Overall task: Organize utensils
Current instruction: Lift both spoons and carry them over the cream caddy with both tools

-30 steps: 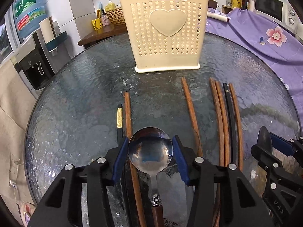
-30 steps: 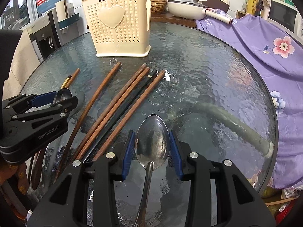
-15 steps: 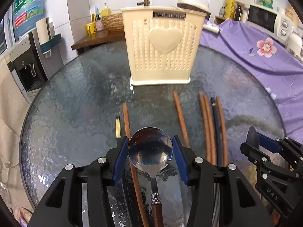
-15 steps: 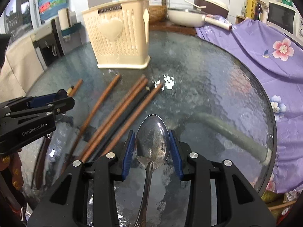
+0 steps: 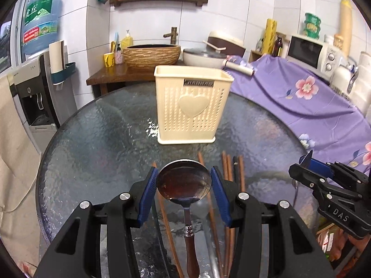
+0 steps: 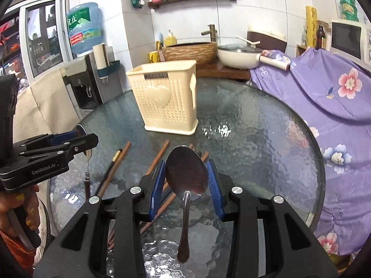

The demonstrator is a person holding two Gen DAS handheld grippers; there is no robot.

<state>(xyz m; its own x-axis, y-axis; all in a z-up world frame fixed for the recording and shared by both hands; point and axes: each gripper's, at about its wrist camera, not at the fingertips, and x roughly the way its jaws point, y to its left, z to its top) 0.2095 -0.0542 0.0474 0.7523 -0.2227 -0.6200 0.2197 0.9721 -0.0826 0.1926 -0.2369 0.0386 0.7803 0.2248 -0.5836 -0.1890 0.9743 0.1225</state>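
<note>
Two spoons are up off the table, a round spoon (image 5: pixel 184 180) squeezed in the left gripper (image 5: pixel 184 191) and a long spoon (image 6: pixel 186 173) in the right gripper (image 6: pixel 186 183), and either may slip and miss the basket (image 5: pixel 191 106) if tipped.

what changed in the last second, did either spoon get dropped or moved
Neither was dropped. Both tools rose and tipped up from the glass table, carrying their spoons: the left tool holds the round wooden-handled spoon, the right tool the oval metal spoon, each gripped by its bowl as before. The chopsticks and the cream utensil holder stayed in place.
</note>
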